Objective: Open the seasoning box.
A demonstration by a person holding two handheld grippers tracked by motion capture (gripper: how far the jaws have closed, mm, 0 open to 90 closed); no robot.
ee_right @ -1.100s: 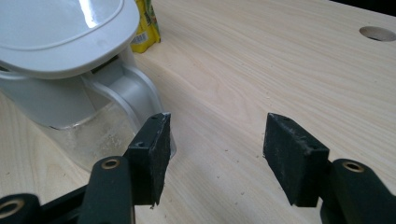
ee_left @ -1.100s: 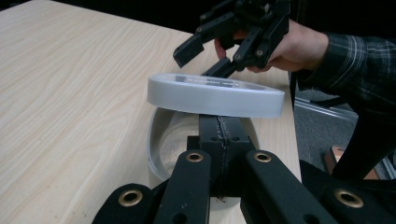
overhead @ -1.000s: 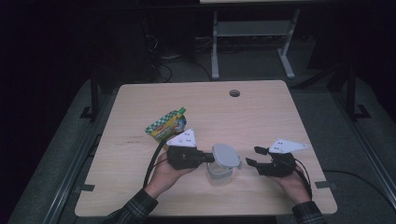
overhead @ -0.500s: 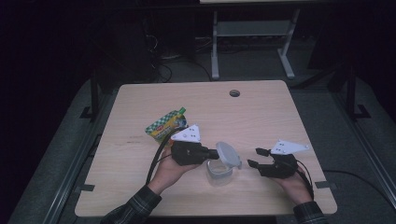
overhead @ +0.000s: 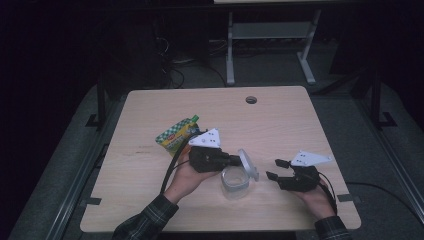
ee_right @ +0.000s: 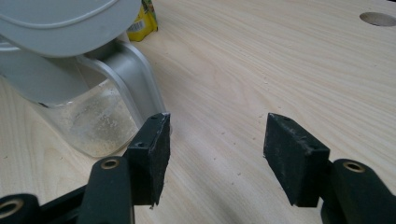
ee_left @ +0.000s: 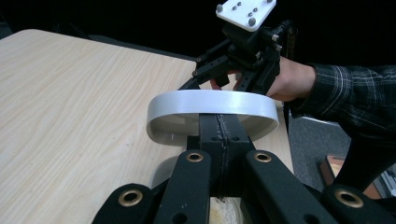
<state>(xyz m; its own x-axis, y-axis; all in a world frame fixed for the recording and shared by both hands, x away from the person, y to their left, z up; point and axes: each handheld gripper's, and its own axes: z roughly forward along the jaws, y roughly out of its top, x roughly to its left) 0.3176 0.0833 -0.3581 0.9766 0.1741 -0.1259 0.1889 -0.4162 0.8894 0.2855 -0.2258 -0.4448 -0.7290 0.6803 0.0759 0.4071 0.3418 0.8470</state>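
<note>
Since a second ago, the grey lid (overhead: 248, 164) has come up off the clear plastic container (overhead: 235, 182) and now stands tilted on edge above the container's far rim, carried by the left gripper (overhead: 234, 160), which has shifted slightly away from the person.

Farthest left, a green and yellow snack pouch (overhead: 177, 136) lies flat on the desk (overhead: 280, 125), just behind the left hand (overhead: 187, 172). That gripper's jaws are pressed together on the lid's rim; the left gripper view shows the lid (ee_left: 212, 105) as a pale band across the closed jaws. The open container sits on the desk near the front edge, between the two grippers. Right of it, apart from it, the right gripper (overhead: 275, 170) rests low over the desk with jaws spread and nothing between them, its left pad (ee_right: 156, 154) close to the container (ee_right: 91, 123).
</note>
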